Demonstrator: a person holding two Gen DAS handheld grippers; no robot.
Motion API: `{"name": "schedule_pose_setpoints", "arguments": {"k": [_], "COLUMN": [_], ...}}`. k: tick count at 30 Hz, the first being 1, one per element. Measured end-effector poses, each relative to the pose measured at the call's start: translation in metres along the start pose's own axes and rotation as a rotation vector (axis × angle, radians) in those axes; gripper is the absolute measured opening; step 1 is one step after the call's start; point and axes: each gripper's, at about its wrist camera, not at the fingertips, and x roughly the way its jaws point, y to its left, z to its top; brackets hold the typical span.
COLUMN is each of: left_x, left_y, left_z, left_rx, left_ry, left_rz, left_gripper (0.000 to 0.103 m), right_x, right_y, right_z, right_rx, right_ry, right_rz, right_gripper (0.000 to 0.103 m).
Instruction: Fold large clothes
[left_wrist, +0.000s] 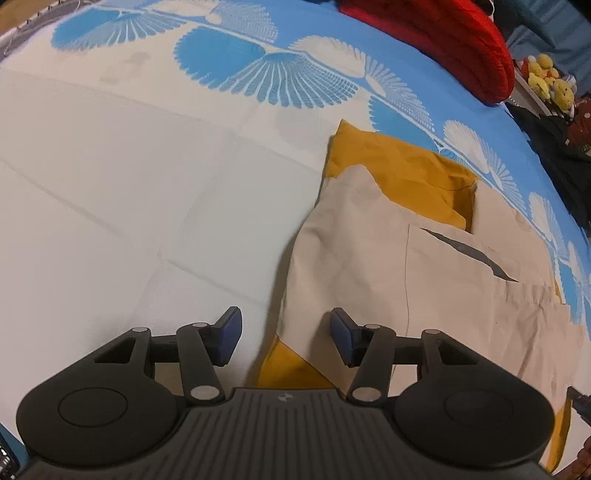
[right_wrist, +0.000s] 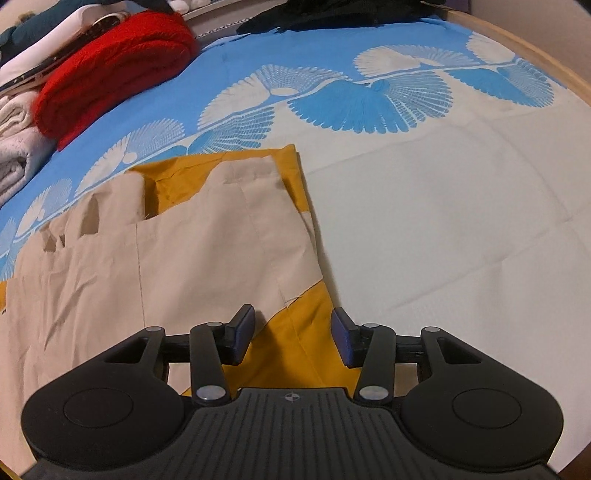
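Observation:
A beige and mustard-yellow garment (left_wrist: 424, 266) lies spread on a bed cover, beige side up, mustard showing at its far end and near edge. In the left wrist view my left gripper (left_wrist: 286, 338) is open and empty, hovering just above the garment's left edge. In the right wrist view the same garment (right_wrist: 177, 266) fills the lower left. My right gripper (right_wrist: 293, 338) is open and empty, over the mustard corner (right_wrist: 295, 332) at the garment's right edge.
The bed cover (left_wrist: 110, 206) is white with a blue fan pattern at the far side. A folded red knit (right_wrist: 110, 70) and white folded laundry (right_wrist: 14, 147) lie at the far left of the right wrist view. Yellow plush toys (left_wrist: 546, 77) sit beyond the bed.

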Motion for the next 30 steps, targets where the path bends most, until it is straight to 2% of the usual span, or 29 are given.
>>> {"name": "schedule_pose_setpoints", "arguments": {"k": [1, 2, 3, 4, 5, 8, 11, 13, 16, 21, 28, 30], "left_x": [0.000, 0.000, -0.001, -0.002, -0.005, -0.026, -0.058, -0.075, -0.086, -0.082, -0.069, -0.066], "left_y": [-0.001, -0.002, -0.003, -0.004, -0.007, -0.018, -0.027, -0.034, -0.039, -0.052, -0.069, -0.067], "left_z": [-0.001, -0.001, -0.002, -0.002, -0.003, -0.007, -0.011, -0.014, -0.012, -0.003, 0.016, 0.021], "left_rx": [0.005, 0.013, 0.020, 0.030, 0.042, 0.112, 0.160, 0.204, 0.213, 0.222, 0.224, 0.187], "left_ry": [-0.003, -0.006, -0.008, -0.010, -0.019, -0.119, -0.272, -0.377, -0.469, -0.524, -0.546, -0.543], "left_rz": [-0.005, -0.009, -0.018, -0.037, -0.050, -0.068, -0.098, -0.091, -0.080, -0.039, -0.009, -0.007], "left_gripper": [0.056, 0.051, 0.042, 0.013, 0.005, 0.002, 0.002, 0.002, 0.002, 0.002, 0.002, 0.002], "right_x": [-0.001, -0.002, -0.004, -0.006, -0.010, -0.024, -0.044, -0.062, -0.083, -0.090, -0.071, -0.068], "right_y": [0.001, 0.003, 0.005, 0.006, 0.006, 0.007, 0.013, 0.018, 0.020, 0.026, 0.039, 0.044], "right_z": [-0.001, -0.001, -0.002, -0.002, -0.002, -0.001, 0.000, 0.001, 0.004, 0.016, 0.035, 0.036], "right_rx": [-0.016, -0.032, -0.058, -0.078, -0.084, -0.088, -0.106, -0.131, -0.126, -0.129, -0.089, -0.083], "right_ry": [0.003, 0.001, -0.011, -0.023, -0.034, -0.081, -0.149, -0.235, -0.361, -0.483, -0.502, -0.518], "right_rz": [0.008, 0.008, 0.000, -0.001, 0.005, 0.028, 0.046, 0.043, 0.031, 0.014, -0.024, -0.030], "right_gripper": [0.034, 0.025, 0.015, 0.011, 0.008, 0.004, 0.003, 0.002, 0.002, 0.002, 0.002, 0.002]}}
